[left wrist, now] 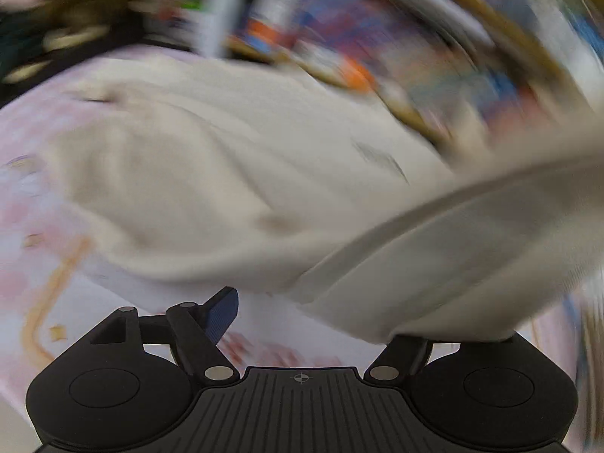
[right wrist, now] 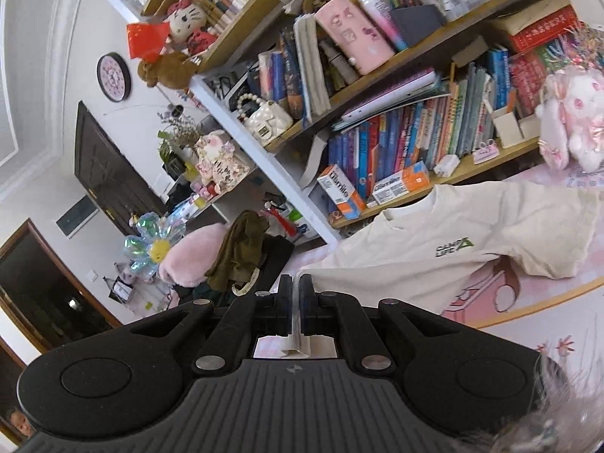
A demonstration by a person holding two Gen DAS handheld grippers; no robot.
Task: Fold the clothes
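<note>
Black ribbed plastic housing fills the foot of each wrist view. On the right gripper (right wrist: 296, 294) the two dark pads are pressed together on a thin edge of the cream cotton T-shirt (right wrist: 472, 238); a folded strip of that cloth pokes out behind the pads toward the camera. From there the soft, matte shirt stretches away to the right across the pale pink printed table cover (right wrist: 547, 324), its long axis running from the pads toward the far right, its round neckline toward the wooden bookshelf (right wrist: 434, 185), and a small dark chest logo with a green triangle facing up. One short sleeve lies flat near the cover's front edge.

The left gripper (left wrist: 321, 313) stands partly open. Its blue-textured left pad is bare, while the right finger is hidden under a thick, blurred fold of the T-shirt (left wrist: 226, 173) draped over it; whether that pad touches cloth I cannot tell.
</note>
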